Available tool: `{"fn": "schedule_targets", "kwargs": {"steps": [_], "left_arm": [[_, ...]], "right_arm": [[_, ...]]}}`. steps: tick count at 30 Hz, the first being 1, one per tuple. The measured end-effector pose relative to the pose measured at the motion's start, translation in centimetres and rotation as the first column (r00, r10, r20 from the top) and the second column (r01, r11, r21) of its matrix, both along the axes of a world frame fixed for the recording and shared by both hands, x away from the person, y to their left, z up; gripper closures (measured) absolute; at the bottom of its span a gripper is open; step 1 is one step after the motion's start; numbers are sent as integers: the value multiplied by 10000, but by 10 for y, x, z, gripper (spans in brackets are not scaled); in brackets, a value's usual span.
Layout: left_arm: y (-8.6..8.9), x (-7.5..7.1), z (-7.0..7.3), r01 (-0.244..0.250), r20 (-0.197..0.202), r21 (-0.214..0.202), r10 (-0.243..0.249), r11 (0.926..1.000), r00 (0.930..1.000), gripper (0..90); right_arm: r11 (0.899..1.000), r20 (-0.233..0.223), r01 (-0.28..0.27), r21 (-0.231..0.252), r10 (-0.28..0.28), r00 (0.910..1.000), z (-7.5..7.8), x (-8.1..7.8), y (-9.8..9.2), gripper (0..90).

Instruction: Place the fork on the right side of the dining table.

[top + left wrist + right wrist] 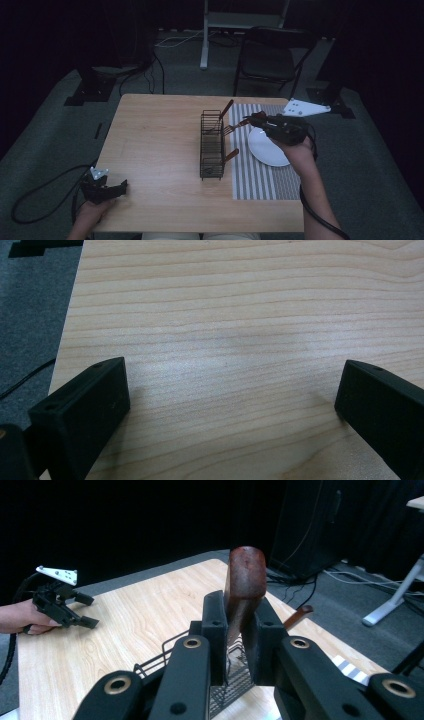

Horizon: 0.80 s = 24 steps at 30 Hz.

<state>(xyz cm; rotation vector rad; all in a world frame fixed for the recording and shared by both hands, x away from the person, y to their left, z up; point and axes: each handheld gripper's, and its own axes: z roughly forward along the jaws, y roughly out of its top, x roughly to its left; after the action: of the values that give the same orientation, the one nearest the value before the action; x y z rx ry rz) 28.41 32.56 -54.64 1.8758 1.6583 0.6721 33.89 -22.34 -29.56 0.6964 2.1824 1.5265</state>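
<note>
My right gripper (252, 120) is shut on the brown wooden handle of a fork (231, 129). The fork hangs above the table with its tines pointing left at the black wire basket (211, 145). In the right gripper view the fork handle (245, 575) stands up between the jaws of the right gripper (239, 625), with the basket (230, 680) below. Two more wooden-handled utensils lean out of the basket, one at the far end (227, 107) and one at the near end (231, 155). My left gripper (120, 187) rests open at the table's front left corner, with bare wood between the left gripper's jaws (232, 400).
A white plate (265, 147) lies on a grey striped placemat (260, 180) right of the basket, under my right hand. The wooden table (160, 130) is bare on its left half. A dark chair (270, 55) stands behind the table. Cables trail on the floor.
</note>
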Motion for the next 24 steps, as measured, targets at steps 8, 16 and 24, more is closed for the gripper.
{"fn": "schedule_targets", "kwargs": {"steps": [8, 16, 24], "left_arm": [[0, 0, 0, -2, 0, -3, 2, 10000, 10000, 15], [0, 0, 0, -3, 1, -7, 3, 10000, 10000, 15], [0, 0, 0, 0, -9, 2, 0, 10000, 10000, 15]], "right_arm": [[9969, 82, 782, 31, -783, 9969, -1, -7, -21, 812], [9865, -29, 1620, -232, -1621, 9868, -14, -13, -40, 812], [9786, -301, 2027, -357, -2038, 9786, -34, -22, -52, 812]]}}
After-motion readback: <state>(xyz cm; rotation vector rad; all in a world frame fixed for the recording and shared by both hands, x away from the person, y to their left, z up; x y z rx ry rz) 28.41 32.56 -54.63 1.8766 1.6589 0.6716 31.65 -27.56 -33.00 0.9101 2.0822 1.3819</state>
